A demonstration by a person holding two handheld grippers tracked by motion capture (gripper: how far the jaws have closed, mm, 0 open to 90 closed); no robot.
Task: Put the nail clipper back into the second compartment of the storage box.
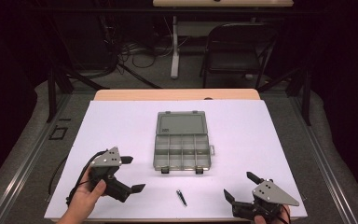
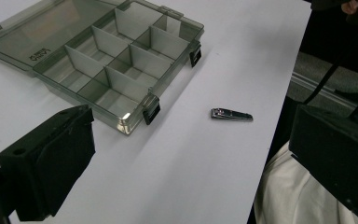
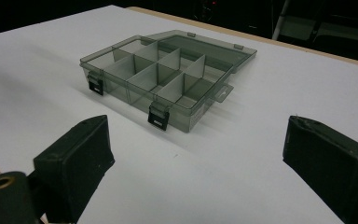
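- Two tools, both w/ jaws spread wide, nothing between them.
- Left tool (image 1: 131,173): held in the person's left hand (image 1: 86,196) at the near-left of the tabletop (image 1: 121,121), jaws aimed toward the middle; grey three-cornered plate on top.
- Right tool (image 1: 240,185): near-right corner, close to the front edge, jaws aimed up-left toward the box; right hand barely seen under it at the frame's bottom.
- Nail clipper (image 1: 181,197): small, shiny metal, lies flat on the white sheet between the two tools, near the front edge; touches neither. In the left gripper view it (image 2: 231,114) sits beyond the spread jaws, just past the box's near corner, apart from it.
- Organizer box (image 1: 182,151): smoky clear plastic, lid (image 1: 181,123) folded open flat on the far side, mid-tabletop, beyond the clipper. Compartments look empty; dividers upright. Two black latches on the near wall.
- Right gripper view: box (image 3: 168,79) ahead of the jaws, well apart from them.
- Beyond the tabletop: folding chair (image 1: 240,49), cables on the floor.
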